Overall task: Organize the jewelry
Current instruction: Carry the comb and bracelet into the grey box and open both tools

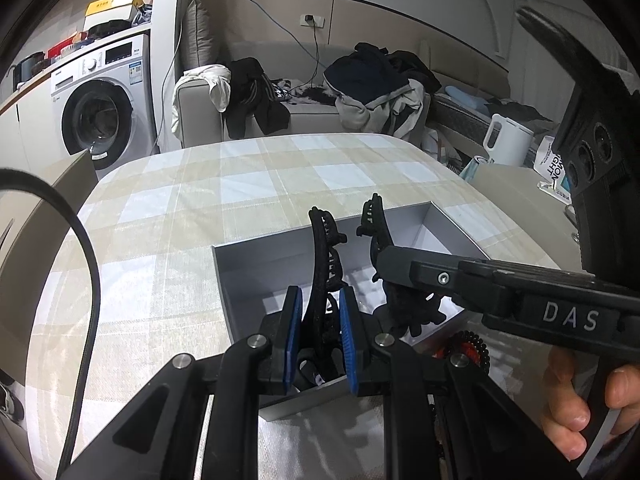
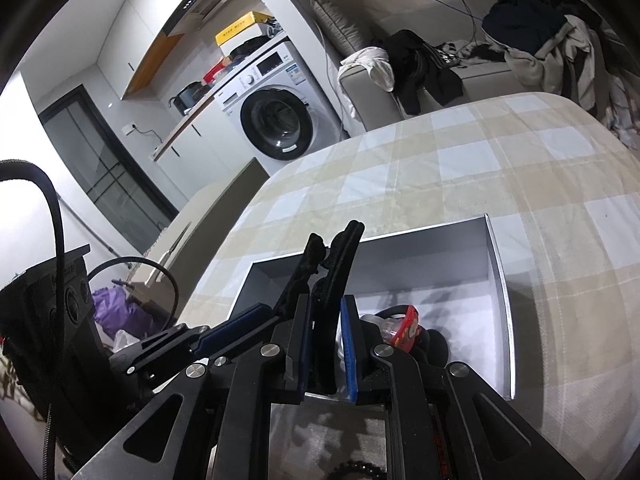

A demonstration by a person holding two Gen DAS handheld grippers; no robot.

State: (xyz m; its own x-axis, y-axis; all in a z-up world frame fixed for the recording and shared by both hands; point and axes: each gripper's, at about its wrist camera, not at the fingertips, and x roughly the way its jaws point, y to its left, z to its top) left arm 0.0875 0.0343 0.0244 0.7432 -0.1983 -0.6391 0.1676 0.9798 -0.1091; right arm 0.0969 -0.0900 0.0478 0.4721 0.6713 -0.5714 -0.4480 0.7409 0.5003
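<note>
A black hair claw clip (image 1: 325,264) stands upright over an open white box (image 1: 260,264) on the checked tablecloth. My left gripper (image 1: 320,300) is shut on its left toothed half, with the blue pads pressing both sides. My right gripper (image 1: 394,268) comes in from the right and is shut on the other half (image 1: 374,220). In the right wrist view the right gripper (image 2: 326,308) clamps the claw clip (image 2: 338,264), and the left gripper (image 2: 256,316) grips it from the left. A red trinket (image 2: 406,324) lies in the box (image 2: 440,248). A red and black bead bracelet (image 1: 470,346) lies beside the box.
The checked tablecloth (image 1: 200,200) stretches beyond the box. A white kettle (image 1: 506,140) stands off the table to the right. A sofa heaped with clothes (image 1: 372,76) and a washing machine (image 1: 100,108) are behind. A hand (image 1: 572,412) holds the right gripper's handle.
</note>
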